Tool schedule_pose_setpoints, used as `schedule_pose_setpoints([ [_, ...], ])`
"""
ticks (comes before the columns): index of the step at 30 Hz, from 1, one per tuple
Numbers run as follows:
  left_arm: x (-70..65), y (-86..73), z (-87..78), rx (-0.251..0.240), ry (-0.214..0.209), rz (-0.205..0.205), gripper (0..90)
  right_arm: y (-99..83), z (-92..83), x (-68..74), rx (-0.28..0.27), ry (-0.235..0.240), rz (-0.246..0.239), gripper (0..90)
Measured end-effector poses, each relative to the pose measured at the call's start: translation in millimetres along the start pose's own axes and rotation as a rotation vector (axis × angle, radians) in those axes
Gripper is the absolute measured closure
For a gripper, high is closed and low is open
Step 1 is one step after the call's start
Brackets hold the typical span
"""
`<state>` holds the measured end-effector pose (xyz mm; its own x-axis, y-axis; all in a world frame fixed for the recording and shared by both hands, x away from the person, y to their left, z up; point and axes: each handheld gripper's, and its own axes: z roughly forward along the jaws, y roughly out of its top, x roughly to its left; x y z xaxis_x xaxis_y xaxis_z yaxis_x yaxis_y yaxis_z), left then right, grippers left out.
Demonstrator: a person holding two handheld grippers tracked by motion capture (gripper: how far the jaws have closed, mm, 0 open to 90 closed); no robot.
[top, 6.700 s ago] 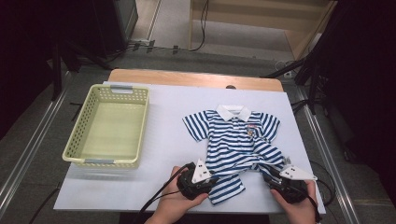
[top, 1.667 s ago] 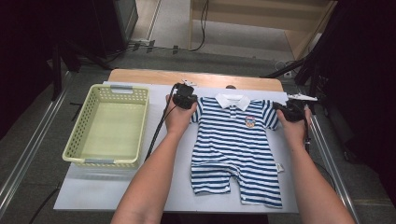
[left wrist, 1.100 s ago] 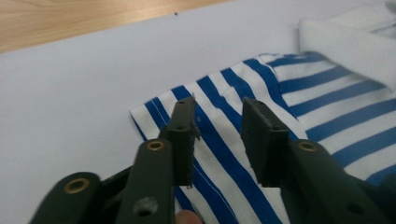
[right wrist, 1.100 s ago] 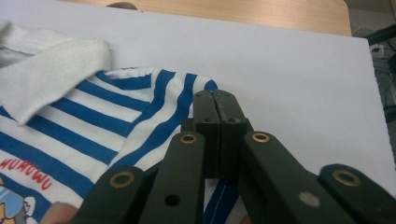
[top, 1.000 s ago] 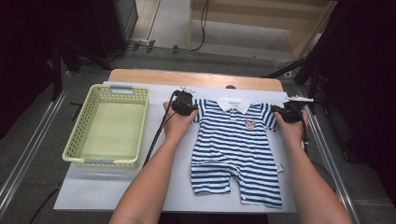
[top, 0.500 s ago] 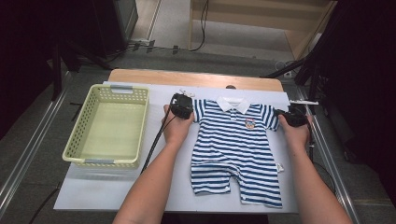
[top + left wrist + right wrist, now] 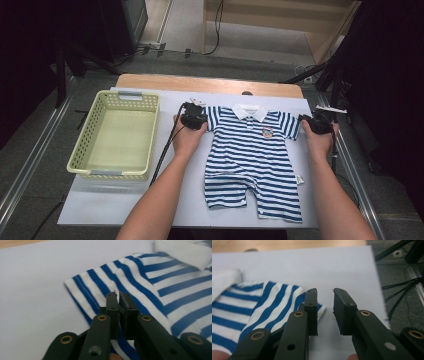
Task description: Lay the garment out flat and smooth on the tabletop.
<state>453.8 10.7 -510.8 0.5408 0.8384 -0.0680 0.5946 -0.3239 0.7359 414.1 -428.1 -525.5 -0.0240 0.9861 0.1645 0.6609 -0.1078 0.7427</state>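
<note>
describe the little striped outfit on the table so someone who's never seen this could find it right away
On the white table, look right of the pale yellow basket. The striped romper lies flat, spread out, collar at the far side, between the two hands. It is the only garment: blue and white stripes, white collar, small chest badge.

The romper [image 7: 255, 160] lies flat on the tabletop [image 7: 100, 200], collar toward the far edge and legs toward the person, right of the middle. Off to its left, well apart, sits the basket [image 7: 82, 167], long side running front to back. The left hand-held gripper [image 7: 194, 119] is at the romper's left sleeve and the right hand-held gripper [image 7: 316, 124] at its right sleeve, one at either side of the collar.
</note>
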Motion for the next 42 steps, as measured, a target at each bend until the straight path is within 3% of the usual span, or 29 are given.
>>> schedule_pose_setpoints([
  [2, -1.3, 0.0, -1.2, -0.010, 0.024, 0.008, 82.3, -0.8, 4.2, 5.8, 0.032, 0.001, -0.055, 69.8],
  [5, 0.8, 1.3, -5.9, -0.057, 0.005, -0.042, 81.0, -1.1, 5.6, 13.1, 0.048, 0.012, -0.127, 63.4],
  [8, -3.2, 0.7, -4.4, -0.054, -0.040, -0.013, 80.5, -0.9, 6.1, 12.9, 0.053, 0.015, -0.127, 63.1],
  [10, -7.9, -1.3, -1.2, -0.029, -0.032, 0.026, 80.1, -0.8, 6.6, 13.5, 0.055, 0.018, -0.138, 66.0],
  [14, -9.2, -1.8, 1.3, 0.002, -0.014, 0.031, 85.2, -0.5, 6.2, 12.4, 0.065, 0.075, -0.112, 84.9],
  [15, -8.8, -1.1, 1.7, 0.006, -0.011, 0.026, 87.6, -0.1, 6.4, 13.0, 0.066, 0.074, -0.116, 85.9],
  [18, -9.3, 0.1, 1.7, 0.020, -0.007, 0.036, 90.0, 4.4, 7.2, 12.3, 0.083, 0.068, -0.102, 86.9],
  [21, -12.4, -0.4, 1.9, 0.018, 0.012, 0.059, 90.0, 7.2, 7.3, 3.5, 0.069, 0.052, -0.041, 87.2],
  [25, -11.9, -0.6, 1.9, 0.016, 0.009, 0.060, 90.0, 14.3, 7.0, -3.7, 0.086, 0.024, -0.075, 87.4],
  [27, -12.4, -0.7, 1.9, 0.016, 0.012, 0.061, 90.0, 15.5, 4.3, -9.5, 0.067, 0.026, -0.048, 87.4],
  [29, -12.1, -0.8, 2.0, 0.015, 0.009, 0.060, 90.0, 13.4, 5.9, -13.7, 0.086, 0.006, -0.054, 87.3],
  [33, -12.4, -0.9, 1.9, 0.016, 0.011, 0.070, 90.0, 13.5, 5.1, -14.4, 0.035, 0.022, -0.084, 86.8],
  [35, -12.6, -0.7, 1.9, 0.020, 0.014, 0.074, 90.0, 13.6, 3.7, -13.5, 0.025, 0.030, -0.073, 80.3],
  [36, -12.4, -0.7, 2.0, 0.017, 0.011, 0.065, 90.0, 13.5, 2.0, -12.5, 0.029, 0.019, -0.071, 72.8],
  [39, -10.4, -0.8, 1.8, 0.016, 0.000, 0.045, 90.0, 11.9, -7.9, -11.7, 0.013, 0.044, -0.053, 54.2],
  [42, -7.7, -1.8, -0.3, 0.001, -0.020, 0.015, 88.1, 3.8, -20.5, -6.0, -0.002, 0.066, -0.051, 46.2],
])
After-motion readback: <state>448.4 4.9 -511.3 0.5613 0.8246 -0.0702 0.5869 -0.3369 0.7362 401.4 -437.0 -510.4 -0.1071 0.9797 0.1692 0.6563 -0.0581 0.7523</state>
